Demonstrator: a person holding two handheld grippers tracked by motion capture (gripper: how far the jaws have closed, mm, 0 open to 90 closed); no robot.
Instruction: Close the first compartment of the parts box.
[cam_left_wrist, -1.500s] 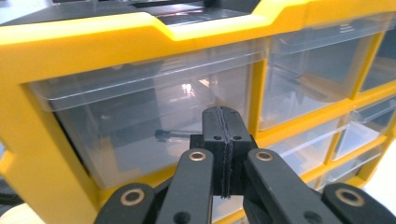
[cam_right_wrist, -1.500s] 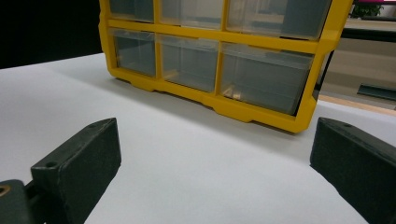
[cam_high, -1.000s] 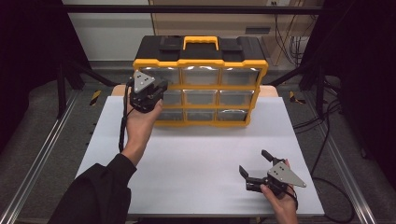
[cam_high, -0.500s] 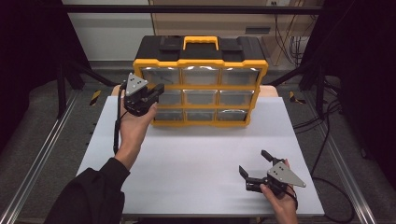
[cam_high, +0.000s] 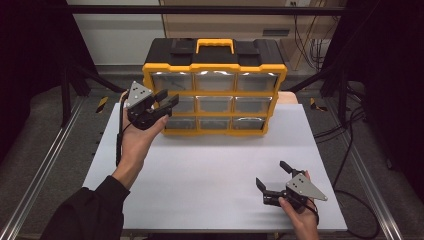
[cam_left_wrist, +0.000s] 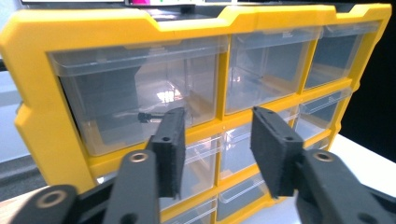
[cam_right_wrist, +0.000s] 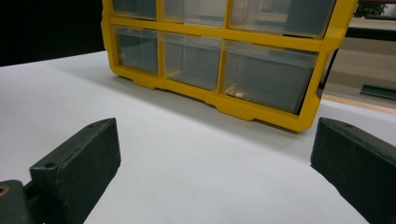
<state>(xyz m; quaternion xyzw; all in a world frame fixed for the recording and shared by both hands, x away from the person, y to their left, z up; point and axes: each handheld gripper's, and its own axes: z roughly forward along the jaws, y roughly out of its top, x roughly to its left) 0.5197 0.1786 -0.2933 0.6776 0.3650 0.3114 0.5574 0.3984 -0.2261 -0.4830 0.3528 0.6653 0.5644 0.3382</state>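
A yellow and black organizer cabinet with clear drawers stands at the back middle of the white table. My left gripper is held up in front of its left drawer column, jaws open with nothing between them. In the left gripper view the left gripper faces the top-left drawer, close but apart, and a small dark item lies inside that drawer. My right gripper rests low near the table's front right, wide open and empty. In the right gripper view the right gripper looks across bare table at the cabinet.
The cabinet has a yellow carry handle on its black top. Metal rails run along both sides of the table, and cables lie on the floor at the right. White table surface lies between the two grippers.
My left gripper has shifted slightly left, off the cabinet's front to its left edge, staying open. The right gripper has not moved.
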